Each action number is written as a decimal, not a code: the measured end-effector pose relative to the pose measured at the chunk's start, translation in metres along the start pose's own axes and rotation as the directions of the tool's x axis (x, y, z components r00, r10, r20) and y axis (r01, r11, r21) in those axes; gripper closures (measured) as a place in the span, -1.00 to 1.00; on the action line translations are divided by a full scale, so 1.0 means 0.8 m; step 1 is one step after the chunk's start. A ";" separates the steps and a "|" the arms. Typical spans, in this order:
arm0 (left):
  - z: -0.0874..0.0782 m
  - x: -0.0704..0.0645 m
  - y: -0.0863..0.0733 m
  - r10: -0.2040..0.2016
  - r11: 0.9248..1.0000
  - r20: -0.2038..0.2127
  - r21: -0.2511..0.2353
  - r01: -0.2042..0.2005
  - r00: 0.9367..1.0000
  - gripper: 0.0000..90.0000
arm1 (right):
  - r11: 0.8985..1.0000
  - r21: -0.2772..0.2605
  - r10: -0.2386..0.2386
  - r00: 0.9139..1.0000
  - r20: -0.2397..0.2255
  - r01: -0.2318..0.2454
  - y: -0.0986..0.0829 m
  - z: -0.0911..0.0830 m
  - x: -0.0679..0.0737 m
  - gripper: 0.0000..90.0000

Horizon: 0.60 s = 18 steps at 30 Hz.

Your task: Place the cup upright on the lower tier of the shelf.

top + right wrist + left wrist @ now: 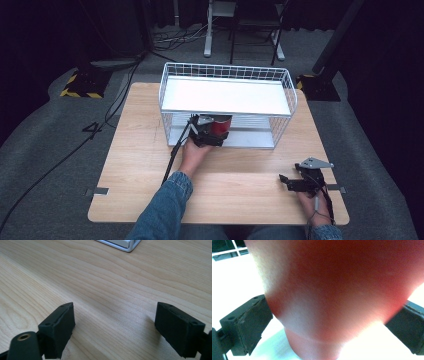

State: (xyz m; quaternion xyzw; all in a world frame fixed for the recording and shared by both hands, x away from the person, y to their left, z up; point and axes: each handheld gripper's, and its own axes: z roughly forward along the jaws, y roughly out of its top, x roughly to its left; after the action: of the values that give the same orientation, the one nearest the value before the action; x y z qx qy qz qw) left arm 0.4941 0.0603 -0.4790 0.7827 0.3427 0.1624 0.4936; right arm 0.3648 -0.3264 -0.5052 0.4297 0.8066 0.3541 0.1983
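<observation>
A red cup (221,125) stands on the lower shelf of a white wire rack (163,95), at its front left. My left gripper (214,133) reaches into the rack's open front and is shut on that cup. In the left gripper view the red cup (337,277) looms very close, and a black pad (249,322) presses on each side of it. My right gripper (285,183) rests low over the wooden table (240,175) at the front right. Its jaws are open with nothing between them, and bare wood lies under my right gripper (115,320).
The rack has a white upper shelf (225,96) just above the cup, so headroom there is tight. A corner of the rack's base (125,245) lies ahead of the right gripper. A cable (172,160) trails from the left gripper. Dark stands and cables lie on the floor behind.
</observation>
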 end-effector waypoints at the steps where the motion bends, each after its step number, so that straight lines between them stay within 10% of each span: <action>1: -0.002 0.000 -0.001 0.006 1.000 0.003 0.002 -0.006 1.000 -1.00 | 1.000 0.000 0.000 1.000 0.000 0.000 0.000 0.000 0.000 -0.63; 2: -0.005 0.000 -0.002 0.008 1.000 0.004 0.002 -0.008 1.000 -1.00 | 1.000 0.000 0.000 1.000 0.000 0.000 0.000 0.000 0.000 -0.63; 3: -0.005 0.008 -0.001 0.091 0.996 0.046 -0.011 -0.091 0.995 -1.00 | 1.000 0.000 0.000 1.000 0.000 0.000 0.000 0.000 0.000 -0.63; 6: -0.017 0.010 -0.002 0.115 0.993 0.052 -0.011 -0.115 0.992 -1.00 | 1.000 0.000 0.000 1.000 0.000 0.000 0.000 0.000 0.000 -0.63; 9: -0.024 0.005 -0.003 0.095 0.995 0.048 -0.011 -0.095 0.994 -1.00 | 1.000 0.000 0.000 1.000 0.000 0.000 0.000 0.000 0.000 -0.63; 10: -0.034 -0.004 -0.007 0.015 1.000 0.014 -0.008 -0.015 1.000 -1.00 | 1.000 0.000 0.000 1.000 0.000 0.000 0.000 0.000 0.000 -0.63; 18: -0.072 -0.007 -0.015 0.023 0.999 0.010 -0.026 -0.023 1.000 -1.00 | 1.000 0.001 0.001 1.000 -0.002 -0.001 0.000 0.000 0.000 -0.63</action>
State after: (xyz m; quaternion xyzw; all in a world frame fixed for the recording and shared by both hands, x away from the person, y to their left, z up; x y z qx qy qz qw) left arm 0.4517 0.0977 -0.4627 0.7810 0.3289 0.1685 0.5035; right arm 0.3650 -0.3265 -0.5052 0.4300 0.8067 0.3543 0.1971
